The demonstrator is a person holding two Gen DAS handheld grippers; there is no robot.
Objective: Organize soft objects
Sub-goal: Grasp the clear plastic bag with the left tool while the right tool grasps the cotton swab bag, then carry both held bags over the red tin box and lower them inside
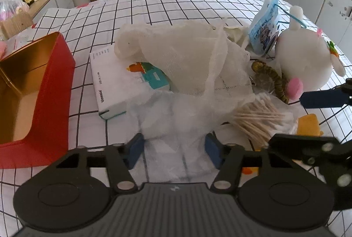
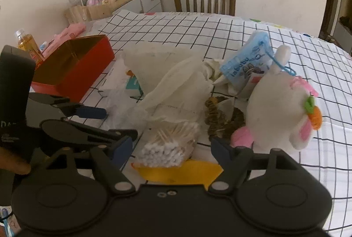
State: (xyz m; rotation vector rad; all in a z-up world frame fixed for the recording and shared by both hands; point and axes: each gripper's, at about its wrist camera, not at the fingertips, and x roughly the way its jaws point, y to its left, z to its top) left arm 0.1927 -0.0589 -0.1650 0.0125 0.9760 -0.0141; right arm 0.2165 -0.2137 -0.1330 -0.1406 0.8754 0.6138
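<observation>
Table (image 1: 198, 5): we are working over a checked cloth, with the soft things heaped ahead of both grippers and the red box (image 1: 50, 91) standing open to the left of the left gripper's fingers.

Step in hand: we are judging this to be the pick-up of one soft piece from the heap, with the box as its likely home.

White gauze cloth (image 1: 189, 56): it is draping over the heap ahead of the left fingers, partly covering the tissue pack (image 1: 114, 82).

Plush rabbit (image 2: 279, 109): it is lying ahead and to the right of the right fingers, beside the blue pouch (image 2: 248, 63).

Clear plastic bag (image 1: 173, 126): it is lying crumpled between the left fingers and reaching down toward the camera.

Cotton swabs (image 2: 169, 144): the packet is lying just ahead of the right fingers, between them.

Left gripper (image 1: 173, 149): we are seeing its fingers about half open with the bag between them; they seem to be meeting the plastic, but we cannot tell whether they are pressing it.

Right gripper (image 2: 173, 151): its fingers are standing wide apart, holding nothing, with the swab packet and a yellow piece (image 2: 180, 173) lying between and below them.

Next move: we are reckoning the left fingers need to close firmly on the thin plastic before lifting, without dragging the gauze along.
</observation>
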